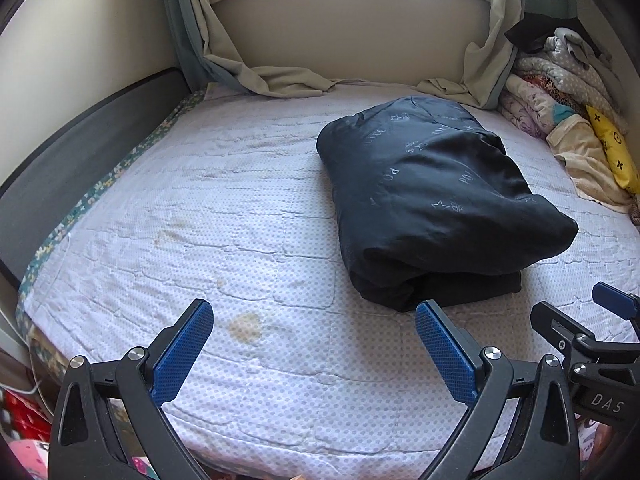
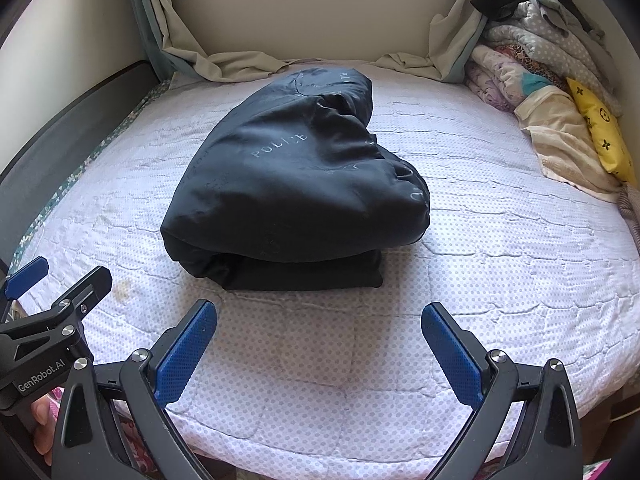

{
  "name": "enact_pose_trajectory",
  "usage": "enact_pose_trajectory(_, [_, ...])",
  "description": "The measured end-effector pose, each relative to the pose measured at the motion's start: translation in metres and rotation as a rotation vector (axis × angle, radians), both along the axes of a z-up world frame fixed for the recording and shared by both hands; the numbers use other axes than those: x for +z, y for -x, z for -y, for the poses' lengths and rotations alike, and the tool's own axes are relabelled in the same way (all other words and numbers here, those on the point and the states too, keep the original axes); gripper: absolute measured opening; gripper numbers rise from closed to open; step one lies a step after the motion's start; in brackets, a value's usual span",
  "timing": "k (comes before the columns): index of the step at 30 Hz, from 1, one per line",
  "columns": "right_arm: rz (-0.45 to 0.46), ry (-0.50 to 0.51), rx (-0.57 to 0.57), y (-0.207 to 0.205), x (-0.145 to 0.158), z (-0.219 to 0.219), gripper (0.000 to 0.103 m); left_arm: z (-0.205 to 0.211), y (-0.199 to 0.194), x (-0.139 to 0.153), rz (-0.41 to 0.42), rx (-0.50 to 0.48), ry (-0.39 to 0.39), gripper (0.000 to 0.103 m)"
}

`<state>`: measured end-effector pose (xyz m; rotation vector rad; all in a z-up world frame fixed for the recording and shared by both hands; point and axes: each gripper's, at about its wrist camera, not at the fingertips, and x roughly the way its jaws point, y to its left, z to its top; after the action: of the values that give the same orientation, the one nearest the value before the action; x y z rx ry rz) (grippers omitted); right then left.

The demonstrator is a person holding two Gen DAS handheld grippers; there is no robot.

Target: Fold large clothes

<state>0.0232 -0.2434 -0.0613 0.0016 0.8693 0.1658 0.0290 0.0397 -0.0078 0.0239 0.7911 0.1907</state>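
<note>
A dark navy padded jacket [image 1: 432, 196] with faint printed lettering lies folded into a thick bundle on the bed [image 1: 200, 208]. In the right wrist view the jacket [image 2: 296, 184] sits in the middle, just beyond the fingers. My left gripper [image 1: 314, 316] is open and empty, low over the near part of the mattress, left of the bundle. My right gripper [image 2: 319, 318] is open and empty, just in front of the bundle's near edge. The right gripper shows at the left wrist view's right edge [image 1: 580, 320], the left gripper at the right wrist view's left edge [image 2: 56, 288].
A pile of folded bedding and clothes [image 1: 560, 92] with a yellow cushion [image 1: 614, 148] fills the bed's far right corner. Curtains [image 1: 240, 68] drape onto the far edge under the window. A dark grey bed frame [image 1: 80, 152] runs along the left side.
</note>
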Motion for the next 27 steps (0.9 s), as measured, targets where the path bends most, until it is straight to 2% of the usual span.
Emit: enact_pose_trajectory(27, [-0.003, -0.009, -0.012, 0.0023, 0.0003, 0.0054, 0.102, 0.0011, 0.0013, 0.0021, 0.008, -0.002, -0.009, 0.102])
